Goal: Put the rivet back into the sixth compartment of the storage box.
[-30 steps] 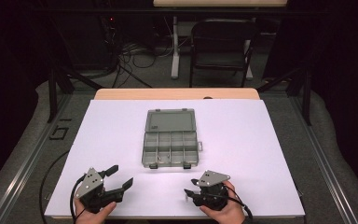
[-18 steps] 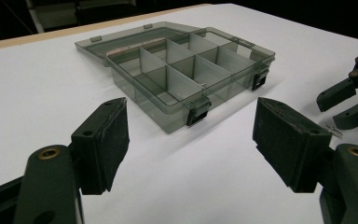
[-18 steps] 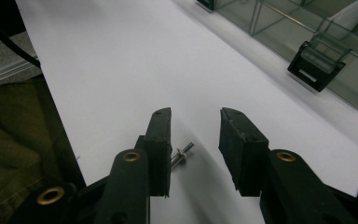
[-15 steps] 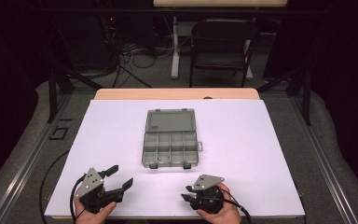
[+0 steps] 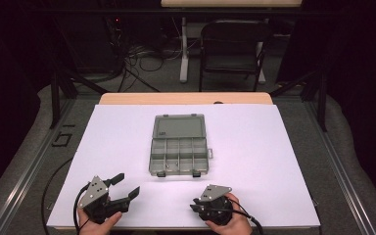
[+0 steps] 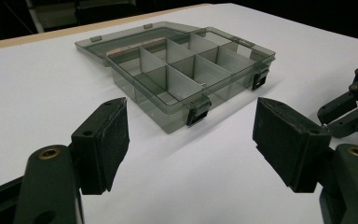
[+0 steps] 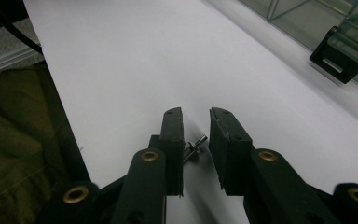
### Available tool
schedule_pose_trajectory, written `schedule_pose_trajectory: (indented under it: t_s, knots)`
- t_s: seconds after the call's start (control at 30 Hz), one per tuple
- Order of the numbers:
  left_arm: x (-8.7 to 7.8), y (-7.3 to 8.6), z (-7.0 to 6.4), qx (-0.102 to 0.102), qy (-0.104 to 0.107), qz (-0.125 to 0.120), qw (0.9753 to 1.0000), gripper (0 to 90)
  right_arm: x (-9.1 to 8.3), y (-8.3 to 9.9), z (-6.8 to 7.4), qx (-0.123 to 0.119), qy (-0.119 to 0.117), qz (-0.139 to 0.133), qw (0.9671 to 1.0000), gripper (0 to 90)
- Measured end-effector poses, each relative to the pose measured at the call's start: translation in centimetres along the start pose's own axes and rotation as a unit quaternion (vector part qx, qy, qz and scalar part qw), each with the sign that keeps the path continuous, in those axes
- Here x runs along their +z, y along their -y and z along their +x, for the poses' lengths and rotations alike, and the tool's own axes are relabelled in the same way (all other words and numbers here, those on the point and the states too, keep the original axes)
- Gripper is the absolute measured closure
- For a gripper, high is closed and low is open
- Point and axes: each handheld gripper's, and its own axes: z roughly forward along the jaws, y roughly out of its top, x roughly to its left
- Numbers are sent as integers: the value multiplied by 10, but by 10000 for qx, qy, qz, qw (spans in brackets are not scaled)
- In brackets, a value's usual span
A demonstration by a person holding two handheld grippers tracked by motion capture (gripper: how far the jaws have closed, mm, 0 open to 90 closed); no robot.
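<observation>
A smoky grey compartment box [image 5: 178, 155] [image 6: 191, 65] lies open in the middle of the white table, its lid [image 5: 178, 126] flat behind it and its two latches facing me. My left gripper [image 5: 129, 183] [image 6: 189, 106] rests open near the front left edge, pointing toward the box, with nothing between its fingers. My right gripper [image 5: 194, 205] [image 7: 196, 113] sits low at the front, pointing left. Its jaws are narrowed to a small gap around a tiny metal screw [image 7: 194, 148] lying on the table, not clamped on it.
A white sheet [image 5: 259, 147] covers the table, with a wooden strip [image 5: 186, 98] at the far edge. One box latch [image 7: 340, 56] shows in the right gripper view. A black chair [image 5: 232, 44] and cables stand beyond the table. Olive cloth [image 7: 9, 154] lies by the near edge.
My right gripper has shifted left and turned to point left, and its jaws have narrowed. The left gripper and the box have not moved.
</observation>
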Motion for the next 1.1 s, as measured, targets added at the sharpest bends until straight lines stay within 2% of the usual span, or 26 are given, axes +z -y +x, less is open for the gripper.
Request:
schedule_pose_trajectory:
  t_s: [0.23,0.8,1.1]
  knots:
    - [0,0,0,3,-12,7,10000,272,1,0,1,-78,9,-2,10000,832]
    - [-1,0,0,9,-15,25,10000,273,-2,-1,-1,8,-52,-14,10000,836]
    - [1,0,0,-6,-22,10,10000,273,-10,-9,-3,58,-85,-215,9997,836]
